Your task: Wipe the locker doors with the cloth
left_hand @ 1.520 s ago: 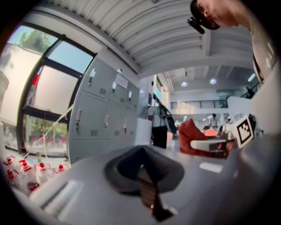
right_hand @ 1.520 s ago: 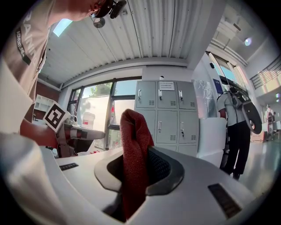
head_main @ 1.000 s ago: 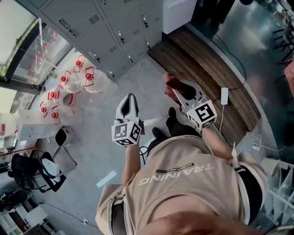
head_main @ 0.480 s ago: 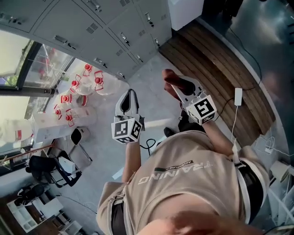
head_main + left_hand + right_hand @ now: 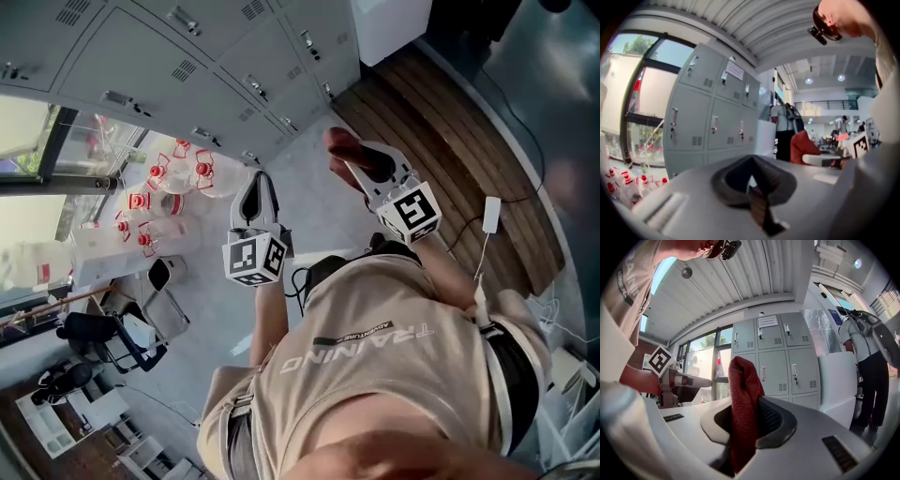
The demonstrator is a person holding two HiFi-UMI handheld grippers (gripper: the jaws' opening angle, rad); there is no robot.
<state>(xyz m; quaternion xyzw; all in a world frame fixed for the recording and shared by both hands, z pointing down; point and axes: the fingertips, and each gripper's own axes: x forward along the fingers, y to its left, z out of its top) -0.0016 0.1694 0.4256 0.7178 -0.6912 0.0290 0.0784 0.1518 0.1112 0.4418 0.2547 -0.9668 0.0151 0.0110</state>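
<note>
Right gripper (image 5: 745, 414): jaws clamped on the red cloth (image 5: 742, 394). The cloth sits between the jaws and stands up past their tips in a folded hump, with a tail running back down into the housing slot.

Left gripper (image 5: 752, 180): jaws together, nothing between them. It is held just to the left of the right gripper, at about the same height.

Cloth appearance: deep red, with a coarse woven or terry texture and a matte surface. It is bunched into a narrow fold rather than spread flat. In the head view only a small red lump (image 5: 337, 145) shows ahead of the right gripper's tips. How much cloth is gathered behind the jaws is not clear from any view.

Handling judgement: soft, light and limp. It should drape and fold under its own weight, and the rough weave should drag on painted metal rather than slide. The present mid-fold grip looks secure. However, only the free hump beyond the tips can reach a door, so that part should lead. If pressed too hard, the jaw tips may meet the door instead of the fabric.

Grey locker doors (image 5: 780, 357): directly ahead of both grippers and well apart from them. No contact yet, so wiping is not begun.
</note>
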